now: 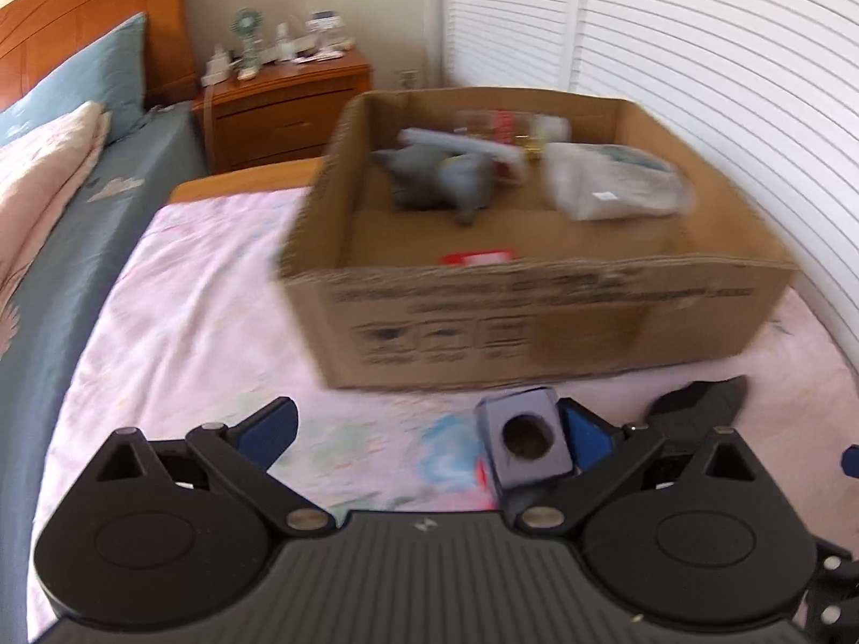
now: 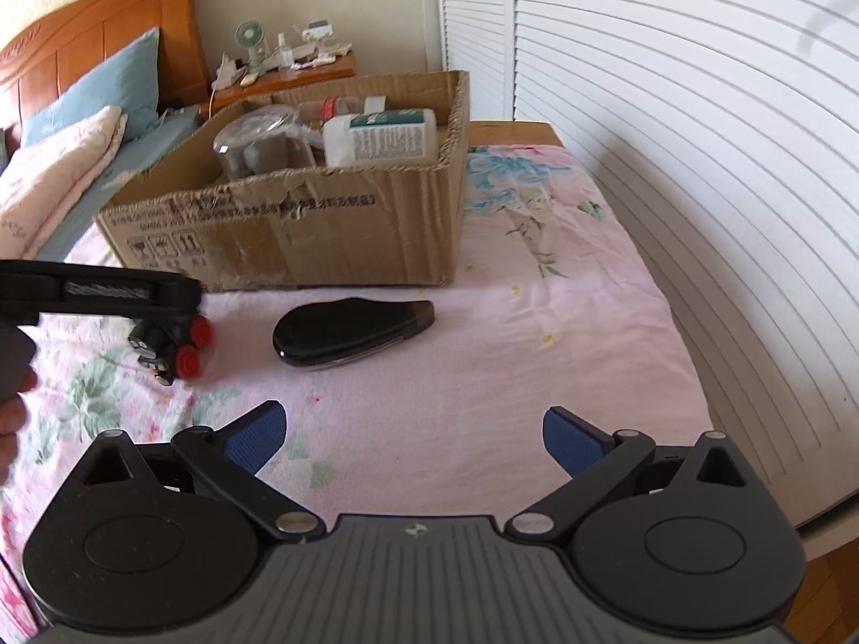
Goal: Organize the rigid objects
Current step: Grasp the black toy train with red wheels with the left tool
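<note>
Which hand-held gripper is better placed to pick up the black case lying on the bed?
Right. The right hand-held gripper is open and empty, with the black case lying straight ahead of it. The left hand-held gripper has a small blue block against one finger.

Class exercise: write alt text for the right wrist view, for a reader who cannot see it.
An open right gripper hovers over a pink floral bedspread, facing a black oval object that lies before a cardboard box of household items. At the left edge, the left gripper reaches in.
</note>
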Demonstrator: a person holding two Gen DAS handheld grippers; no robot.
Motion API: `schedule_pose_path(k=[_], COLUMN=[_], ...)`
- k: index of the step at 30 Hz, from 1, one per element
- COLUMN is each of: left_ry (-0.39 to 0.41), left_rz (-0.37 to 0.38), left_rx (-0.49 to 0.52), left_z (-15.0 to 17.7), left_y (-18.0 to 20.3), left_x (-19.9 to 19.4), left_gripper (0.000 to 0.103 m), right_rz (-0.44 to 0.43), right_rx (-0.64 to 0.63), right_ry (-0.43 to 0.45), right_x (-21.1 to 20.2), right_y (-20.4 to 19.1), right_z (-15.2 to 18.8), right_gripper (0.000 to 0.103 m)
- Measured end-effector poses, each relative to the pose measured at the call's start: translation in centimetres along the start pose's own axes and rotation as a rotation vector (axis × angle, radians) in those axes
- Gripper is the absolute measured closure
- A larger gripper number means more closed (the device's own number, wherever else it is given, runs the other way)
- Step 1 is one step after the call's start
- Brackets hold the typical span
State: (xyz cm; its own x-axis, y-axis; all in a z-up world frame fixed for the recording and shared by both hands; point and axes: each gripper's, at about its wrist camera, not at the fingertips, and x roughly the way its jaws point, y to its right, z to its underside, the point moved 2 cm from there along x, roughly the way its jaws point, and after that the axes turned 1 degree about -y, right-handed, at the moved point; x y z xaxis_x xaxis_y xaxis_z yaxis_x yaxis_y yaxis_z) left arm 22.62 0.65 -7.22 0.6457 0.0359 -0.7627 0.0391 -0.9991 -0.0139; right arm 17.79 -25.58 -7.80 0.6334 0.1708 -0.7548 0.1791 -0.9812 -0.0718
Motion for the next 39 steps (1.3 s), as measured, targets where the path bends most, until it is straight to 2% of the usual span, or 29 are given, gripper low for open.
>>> schedule_pose_path(k=[4, 7, 12, 17, 22, 31, 33, 35, 39], left_ry=[0.005, 0.015, 0.015, -0.022, -0.056, -0.164, -0.158, -0.128, -0.095], left_rz=[0.006, 0.049, 0.139, 0.207, 0.243, 0.418, 0.411, 0.356, 0.295], left_rx=[-0.035, -0.020, 0.021, 0.105, 0.114, 0.187, 0.224, 0.266, 0.286], left_z=[0.4, 0.7, 1.4, 2.3, 2.5, 3.3, 3.7, 4.0, 4.3], left_y=[-2.1, -2.6, -2.9, -2.7, -2.9, -1.7, -1.4, -1.2, -1.1], left_x=[-0.6, -1.3, -1.8, -1.4, -0.4, -0.9, -1.3, -1.4, -1.2], left_gripper=[0.002, 0.002, 0.002, 0.002, 0.003, 0.004, 0.004, 0.006, 0.021], right_rz=[0.029, 0.044, 0.021, 0.003, 0.002, -0.011, -0.014, -0.018, -0.019], right_rx=[-0.070, -0.119, -0.121, -0.142, -0.145, -0.159, -0.162, -0.167, -0.168], right_ry=[-0.024, -0.059, -0.060, -0.061, -0.033, -0.006, -0.005, 0.000, 0.000], right_x=[1.1, 2.0, 2.1, 1.8, 1.7, 1.5, 1.5, 1.4, 1.1], right_y=[-0.8, -1.3, -1.3, -1.2, -1.2, -1.0, -1.0, -0.9, -0.8], right_z=[0.0, 0.2, 0.4, 0.6, 1.1, 1.4, 1.5, 1.6, 2.0], right_gripper=[0.000, 0.000, 0.000, 0.000, 0.000, 0.000, 0.000, 0.000, 0.000])
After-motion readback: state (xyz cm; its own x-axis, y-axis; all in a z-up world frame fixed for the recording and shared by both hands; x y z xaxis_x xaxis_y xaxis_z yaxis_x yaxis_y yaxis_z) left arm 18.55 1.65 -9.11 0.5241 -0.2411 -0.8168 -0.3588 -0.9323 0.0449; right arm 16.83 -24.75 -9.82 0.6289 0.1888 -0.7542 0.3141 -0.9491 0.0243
